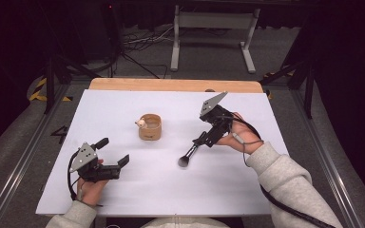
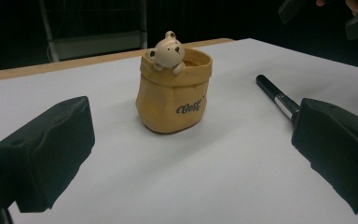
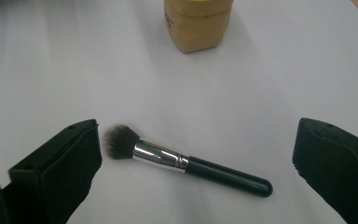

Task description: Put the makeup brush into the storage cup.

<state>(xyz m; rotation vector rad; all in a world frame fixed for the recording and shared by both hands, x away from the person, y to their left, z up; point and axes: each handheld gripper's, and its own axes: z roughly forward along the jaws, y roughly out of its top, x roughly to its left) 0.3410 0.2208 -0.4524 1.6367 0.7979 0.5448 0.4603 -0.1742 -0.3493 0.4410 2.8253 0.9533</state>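
Table top (image 1: 123,190) is evenly lit from overhead, room around it pretty dark. Soft shadows, slight glare on the brush ferrule (image 3: 161,155), near jaws blurry.

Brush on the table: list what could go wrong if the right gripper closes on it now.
1. The brush lies flat, crosswise between the open right gripper; its round handle may roll or slip as the jaws shut.
2. The left pad sits right by the bristles, so a grip there could crush them.
3. The pot stands close; a swing could knock it over.
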